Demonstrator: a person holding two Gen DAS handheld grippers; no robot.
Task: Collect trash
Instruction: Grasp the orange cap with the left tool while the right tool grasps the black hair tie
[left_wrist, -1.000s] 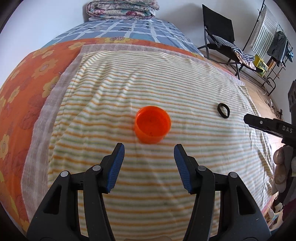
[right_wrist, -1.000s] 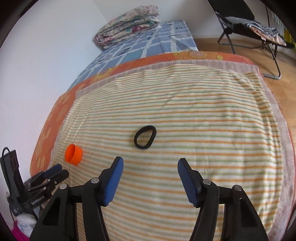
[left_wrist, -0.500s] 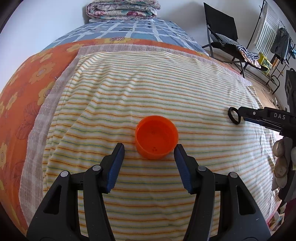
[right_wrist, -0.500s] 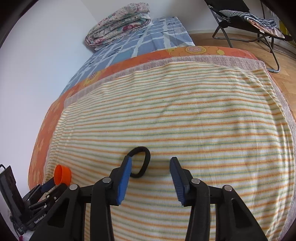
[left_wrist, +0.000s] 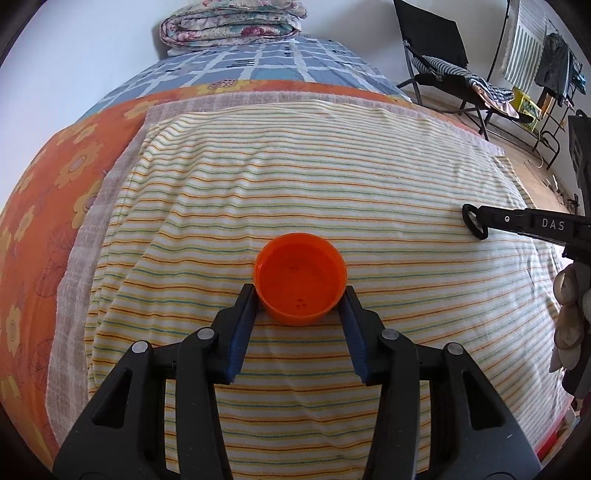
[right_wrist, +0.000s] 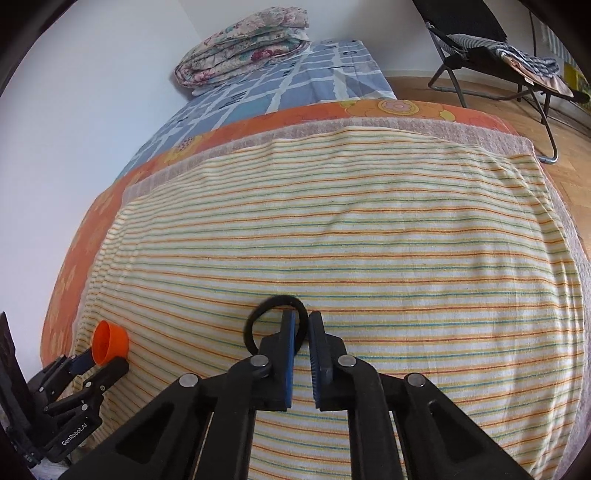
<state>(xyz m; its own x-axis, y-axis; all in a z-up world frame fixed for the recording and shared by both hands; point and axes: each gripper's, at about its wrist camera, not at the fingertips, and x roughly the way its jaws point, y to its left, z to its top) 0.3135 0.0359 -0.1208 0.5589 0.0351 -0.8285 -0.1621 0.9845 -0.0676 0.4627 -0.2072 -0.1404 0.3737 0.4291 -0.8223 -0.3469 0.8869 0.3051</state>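
Striped towel over the bed, and mid-bed the left gripper (left_wrist: 299, 301) has its jaws pressed on the light, stiff orange cup (left_wrist: 300, 272) by its sides while the right gripper (right_wrist: 301, 330) pinches the soft black ring (right_wrist: 275, 317) near the right edge.

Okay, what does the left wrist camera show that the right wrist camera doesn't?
Only the left wrist view shows the orange cup's open inside, a clothes rack in the far corner and the person's hand behind the right gripper. Only the right wrist view shows the right gripper's blue pads pinching one side of the black ring, and the left gripper seen from the side. Both show the cup, ring, striped towel, folded quilt and chair.
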